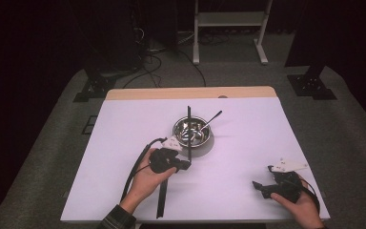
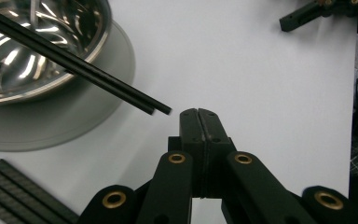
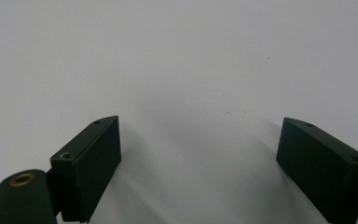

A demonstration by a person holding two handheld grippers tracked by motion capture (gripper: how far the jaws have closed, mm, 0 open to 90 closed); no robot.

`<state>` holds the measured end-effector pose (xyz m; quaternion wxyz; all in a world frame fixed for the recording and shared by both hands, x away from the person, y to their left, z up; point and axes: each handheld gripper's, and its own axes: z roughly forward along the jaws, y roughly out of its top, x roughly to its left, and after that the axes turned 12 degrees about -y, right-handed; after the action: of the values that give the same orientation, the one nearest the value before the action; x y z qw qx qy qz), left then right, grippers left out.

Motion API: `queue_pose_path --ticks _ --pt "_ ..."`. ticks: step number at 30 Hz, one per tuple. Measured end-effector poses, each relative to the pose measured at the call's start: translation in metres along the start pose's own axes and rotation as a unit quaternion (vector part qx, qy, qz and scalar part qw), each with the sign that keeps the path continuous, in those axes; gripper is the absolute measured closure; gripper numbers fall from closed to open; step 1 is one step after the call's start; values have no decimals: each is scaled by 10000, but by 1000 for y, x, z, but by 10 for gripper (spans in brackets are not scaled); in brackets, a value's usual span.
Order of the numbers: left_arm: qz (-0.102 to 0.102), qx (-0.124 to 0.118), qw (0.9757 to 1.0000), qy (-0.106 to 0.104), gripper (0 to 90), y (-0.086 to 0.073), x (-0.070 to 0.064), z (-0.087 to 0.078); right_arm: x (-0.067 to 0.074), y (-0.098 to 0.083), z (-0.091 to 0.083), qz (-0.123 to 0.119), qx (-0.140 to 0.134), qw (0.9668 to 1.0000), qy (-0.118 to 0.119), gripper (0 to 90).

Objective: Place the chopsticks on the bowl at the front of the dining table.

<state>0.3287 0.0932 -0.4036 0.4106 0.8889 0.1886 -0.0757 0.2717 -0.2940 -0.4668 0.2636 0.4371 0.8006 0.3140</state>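
A steel bowl [image 1: 192,132] [image 2: 37,42] stands at the middle of the white table [image 1: 124,143]. A spoon [image 1: 211,119] leans in it, its handle toward the far right. A pair of black chopsticks [image 1: 189,138] [image 2: 98,79] lies across the bowl, the near ends jutting over the rim. My left gripper [image 1: 186,165] [image 2: 199,117] is shut with nothing between its jaws, its tip just right of the chopsticks' near ends. My right gripper [image 1: 264,177] [image 3: 200,154] rests at the near right, jaws wide open over bare table.
Black ribbed strips [image 1: 162,195] [image 2: 16,193] lie on the table by the person's left hand, running toward the near edge. A white frame [image 1: 231,28] and dark stands with cables are on the floor beyond the table's wooden far edge [image 1: 190,92].
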Motion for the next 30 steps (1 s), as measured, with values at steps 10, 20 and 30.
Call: queue_pose_path --ticks 10,20,30 --pt "7 125 9999 99 900 -2 0 14 0 0 0 5 -3 10000 3 120" --pt "2 84 9998 201 900 -1 4 13 0 0 0 5 0 10000 3 120" --pt "-84 55 9996 264 900 0 8 13 0 0 0 5 0 10000 3 120"
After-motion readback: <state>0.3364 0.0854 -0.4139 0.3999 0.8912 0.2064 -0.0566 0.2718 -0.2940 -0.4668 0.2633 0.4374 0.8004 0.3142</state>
